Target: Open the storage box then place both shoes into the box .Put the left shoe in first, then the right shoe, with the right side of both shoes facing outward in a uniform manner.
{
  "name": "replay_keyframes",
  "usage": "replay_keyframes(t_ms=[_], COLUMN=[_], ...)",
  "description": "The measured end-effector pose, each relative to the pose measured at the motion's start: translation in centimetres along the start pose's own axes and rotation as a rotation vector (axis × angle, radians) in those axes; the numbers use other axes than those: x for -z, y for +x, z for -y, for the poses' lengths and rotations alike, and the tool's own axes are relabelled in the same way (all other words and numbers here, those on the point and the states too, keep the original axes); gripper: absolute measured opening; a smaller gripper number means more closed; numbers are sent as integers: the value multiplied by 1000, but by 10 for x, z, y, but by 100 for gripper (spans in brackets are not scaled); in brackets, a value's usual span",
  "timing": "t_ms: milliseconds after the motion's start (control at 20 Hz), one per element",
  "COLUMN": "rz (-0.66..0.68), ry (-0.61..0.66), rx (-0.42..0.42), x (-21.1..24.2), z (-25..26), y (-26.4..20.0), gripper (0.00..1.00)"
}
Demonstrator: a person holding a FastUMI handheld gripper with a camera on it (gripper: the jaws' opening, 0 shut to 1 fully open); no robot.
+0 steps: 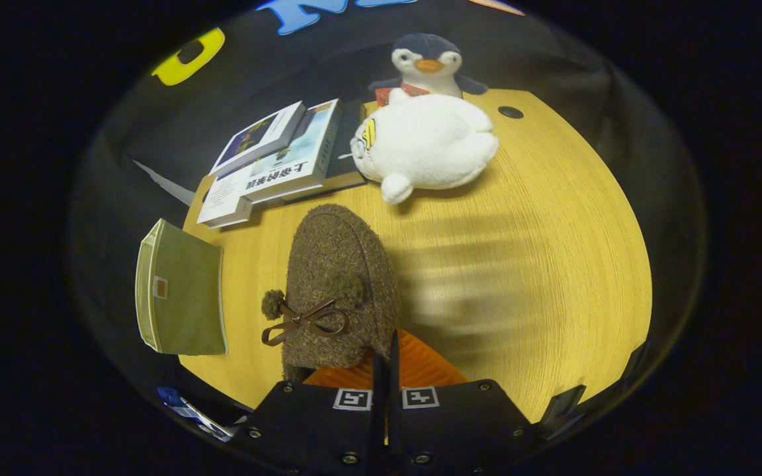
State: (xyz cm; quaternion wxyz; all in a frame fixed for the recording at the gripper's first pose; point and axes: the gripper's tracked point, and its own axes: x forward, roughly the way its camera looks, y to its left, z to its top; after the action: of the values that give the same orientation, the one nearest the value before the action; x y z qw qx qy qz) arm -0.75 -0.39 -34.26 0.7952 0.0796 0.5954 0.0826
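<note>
Your tongs pinch 1 shoe by its heel rim, seemingly lifted over the table. Next, carry it to the box beside it.

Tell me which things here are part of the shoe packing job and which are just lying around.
Job: brown fuzzy shoe with its bow, pinched at its rim by the shut tool; green storage box at the table's edge.

Lying about: stack of books, white plush toy, penguin plush.
</note>
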Motion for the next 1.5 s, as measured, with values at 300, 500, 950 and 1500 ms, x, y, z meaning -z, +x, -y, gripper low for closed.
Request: replay_keyframes(t_ms=[300, 500, 950, 1500], rz=[52, 64, 32, 18], ry=[-123, -220, -359, -486], rx=[-39, -57, -136, -189], x=[-26, -36, -44, -56], z=[-67, -112, -218, -331], y=[-26, -28, -21, -5], gripper=[2, 2, 3, 2])
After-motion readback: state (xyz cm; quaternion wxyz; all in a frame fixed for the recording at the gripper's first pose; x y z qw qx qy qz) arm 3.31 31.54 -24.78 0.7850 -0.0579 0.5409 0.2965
